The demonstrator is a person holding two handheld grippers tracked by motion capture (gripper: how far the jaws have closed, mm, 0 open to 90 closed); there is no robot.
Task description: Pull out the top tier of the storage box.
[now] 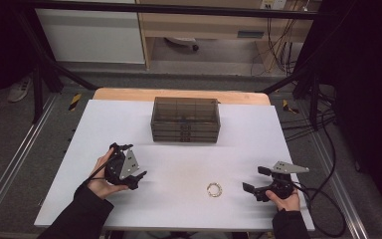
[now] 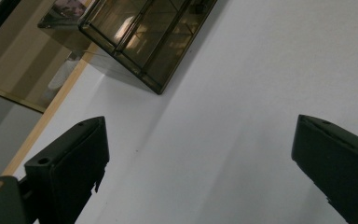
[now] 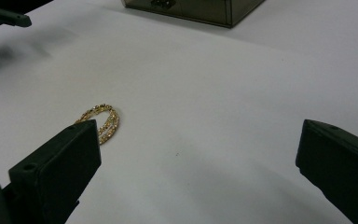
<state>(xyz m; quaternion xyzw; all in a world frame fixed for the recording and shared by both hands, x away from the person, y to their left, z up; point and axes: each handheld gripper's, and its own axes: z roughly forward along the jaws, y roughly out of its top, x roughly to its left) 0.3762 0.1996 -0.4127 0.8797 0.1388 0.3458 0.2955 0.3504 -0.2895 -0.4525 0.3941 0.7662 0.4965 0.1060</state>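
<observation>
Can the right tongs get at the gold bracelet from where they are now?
Probably yes. The right tongs are open and the gold bracelet lies flat on bare white table just beside them, nothing between. In the right gripper view it sits by one jaw tip, so a small sideways shift is needed.

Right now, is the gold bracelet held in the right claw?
No, the bracelet lies flat on the white table, beside the open right claw and not between its jaws.

So there's a gold beaded bracelet [image 1: 214, 189] lying flat on the white counter [image 1: 179, 154], looped in a small ring, near the front. A smoky see-through drawer box [image 1: 185, 119] sits upright, shut, farther back.
</observation>
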